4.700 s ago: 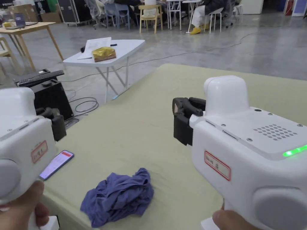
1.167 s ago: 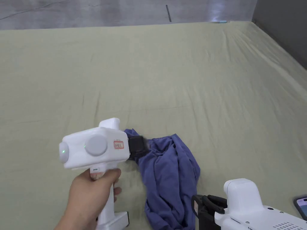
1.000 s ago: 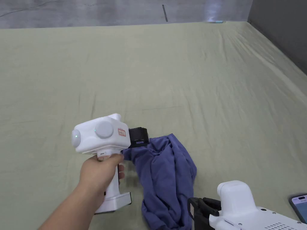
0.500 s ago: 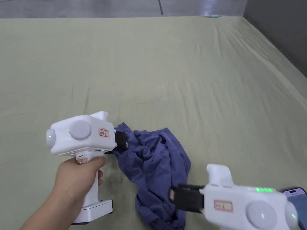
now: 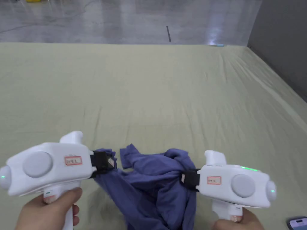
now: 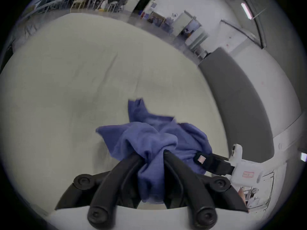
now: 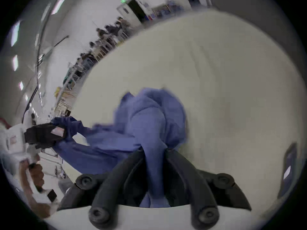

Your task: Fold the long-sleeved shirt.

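One crumpled blue shirt (image 5: 156, 185) hangs bunched between two grippers above the pale green counter (image 5: 168, 89), the left gripper (image 5: 111, 163) clamped on its left edge and the right gripper (image 5: 183, 178) clamped on its right side, with one phone (image 5: 297, 223) at the near right corner.

Shirt (image 5: 156, 185) bunched on bedsheet (image 5: 168, 89), between left claw (image 5: 111, 163) and right claw (image 5: 181, 178); phone (image 5: 297, 223) far right.

The green-sheeted tabletop (image 5: 168, 89) lies open beyond the shirt (image 5: 156, 188); a phone (image 5: 296, 223) sits near the right corner.
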Demonstrator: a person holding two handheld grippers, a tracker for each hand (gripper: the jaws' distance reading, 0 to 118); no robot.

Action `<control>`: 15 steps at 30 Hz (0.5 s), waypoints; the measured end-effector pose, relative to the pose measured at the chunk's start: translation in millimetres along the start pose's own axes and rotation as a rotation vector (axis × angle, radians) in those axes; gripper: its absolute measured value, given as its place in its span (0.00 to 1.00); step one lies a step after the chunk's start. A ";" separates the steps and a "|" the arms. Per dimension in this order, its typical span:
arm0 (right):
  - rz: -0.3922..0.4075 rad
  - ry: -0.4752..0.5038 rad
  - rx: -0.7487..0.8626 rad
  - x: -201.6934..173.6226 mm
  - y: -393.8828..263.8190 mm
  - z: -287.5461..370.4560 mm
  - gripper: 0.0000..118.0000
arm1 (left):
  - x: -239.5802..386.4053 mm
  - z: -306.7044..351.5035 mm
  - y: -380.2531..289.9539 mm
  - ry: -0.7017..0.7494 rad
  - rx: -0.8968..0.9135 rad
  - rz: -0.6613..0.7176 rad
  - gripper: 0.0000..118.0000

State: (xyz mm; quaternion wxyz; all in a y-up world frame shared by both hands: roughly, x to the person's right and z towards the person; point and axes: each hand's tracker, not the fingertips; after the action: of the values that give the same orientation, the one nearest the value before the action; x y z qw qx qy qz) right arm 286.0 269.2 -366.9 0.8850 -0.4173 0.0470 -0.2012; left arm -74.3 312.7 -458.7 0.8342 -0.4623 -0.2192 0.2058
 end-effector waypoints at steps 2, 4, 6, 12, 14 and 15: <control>0.029 0.048 0.054 -13.2 31.5 43.0 0.12 | 18.9 37.0 26.7 -0.053 0.103 -0.014 0.07; 0.064 0.054 0.149 -26.5 62.8 80.6 0.12 | 37.0 72.5 54.2 -0.073 0.202 -0.054 0.07; 0.135 0.054 0.228 -45.0 108.9 124.0 0.12 | 57.2 113.6 89.9 -0.118 0.312 -0.085 0.07; 0.158 -0.047 0.340 -86.9 233.0 207.0 0.12 | 92.0 207.4 188.3 -0.010 0.557 -0.151 0.07; 0.129 -0.067 0.346 -93.9 274.4 220.6 0.12 | 95.2 230.6 216.6 0.007 0.594 -0.122 0.07; 0.113 -0.074 0.344 -97.7 294.6 224.3 0.12 | 97.0 239.5 232.8 0.003 0.611 -0.122 0.07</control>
State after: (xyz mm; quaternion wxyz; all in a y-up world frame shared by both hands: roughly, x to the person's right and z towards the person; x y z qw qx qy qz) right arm 346.3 637.4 -453.1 0.9543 -0.2637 0.0023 -0.1409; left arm -160.7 642.4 -528.1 0.9457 -0.1763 -0.1731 0.2111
